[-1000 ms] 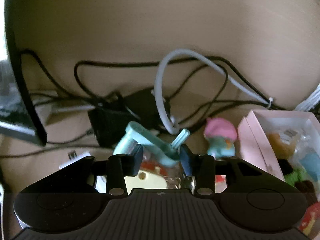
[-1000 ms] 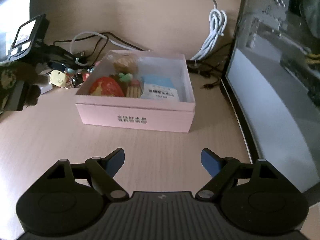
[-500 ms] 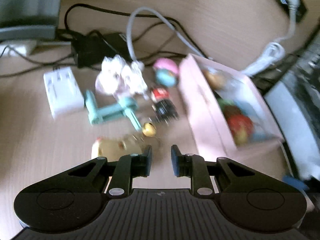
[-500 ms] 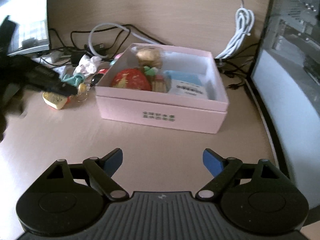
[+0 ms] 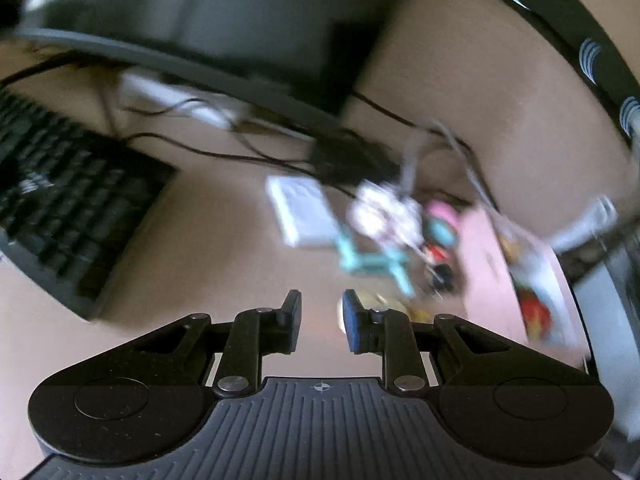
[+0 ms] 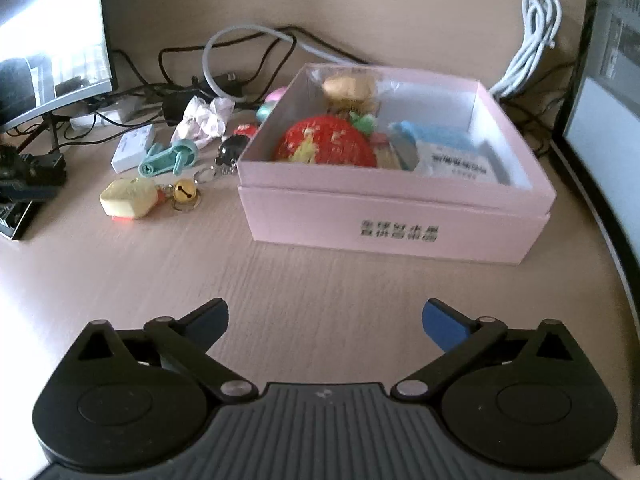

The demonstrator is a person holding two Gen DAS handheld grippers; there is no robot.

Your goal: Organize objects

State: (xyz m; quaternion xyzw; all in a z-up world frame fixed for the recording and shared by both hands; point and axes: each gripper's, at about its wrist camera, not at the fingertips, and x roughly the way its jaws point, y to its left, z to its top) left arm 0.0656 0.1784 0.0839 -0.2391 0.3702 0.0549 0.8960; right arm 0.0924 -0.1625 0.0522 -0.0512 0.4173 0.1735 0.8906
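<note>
Pink cardboard box [image 6: 396,216]: one
Red knitted strawberry [image 6: 326,142]: one, inside the box
Yellow soft toy [image 6: 126,199]: one, left of the box
Gold round bell [image 6: 184,191]: one
Teal plastic clip [image 6: 168,157]: one
White flat adapter [image 6: 132,148]: one, far left

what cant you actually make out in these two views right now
- Left wrist view: motion blur smears the small toys beside the pink box.
- Right wrist view: print on the pink box front is too blurred to read.
- Right wrist view: the red strawberry toy hides whatever lies under it.
</note>
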